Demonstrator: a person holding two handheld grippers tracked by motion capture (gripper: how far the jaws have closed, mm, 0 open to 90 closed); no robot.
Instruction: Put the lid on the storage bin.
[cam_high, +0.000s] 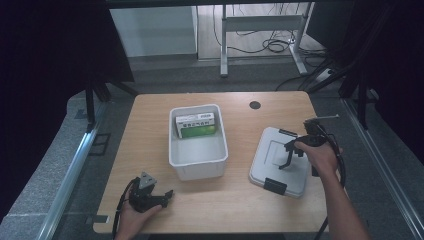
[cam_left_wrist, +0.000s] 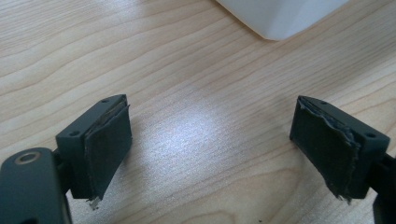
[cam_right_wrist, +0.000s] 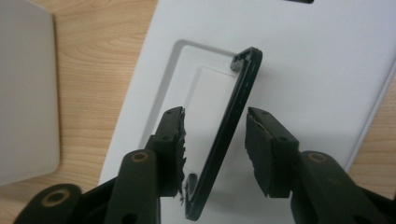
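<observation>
Straddling the raised black handle (cam_right_wrist: 229, 126) of the grey lid (cam_high: 272, 145), my right gripper (cam_right_wrist: 215, 144) had its jaws partway in, one on either side of the bar; a gap showed on both sides, so the pads were not yet pressing. The lid lay flat on the table (cam_high: 150, 125), right of the white bin (cam_high: 198, 165) and apart from it. A green-and-white box (cam_high: 196, 125) leaned against the bin's far wall. The lid's black latches (cam_high: 275, 186) sat at its near and far edges.

Handling estimate: the lid looked like thin moulded plastic, so probably light, fairly stiff, smooth on top. The handle was a slim hinged loop standing tilted, so I judged it would swing once lifted and the lid would hang and sway. Best hold: mid-span of the bar, pads square across it.

My left gripper (cam_high: 150, 195) rested on the table near the bin's front corner, jaws wide apart with nothing between them.
</observation>
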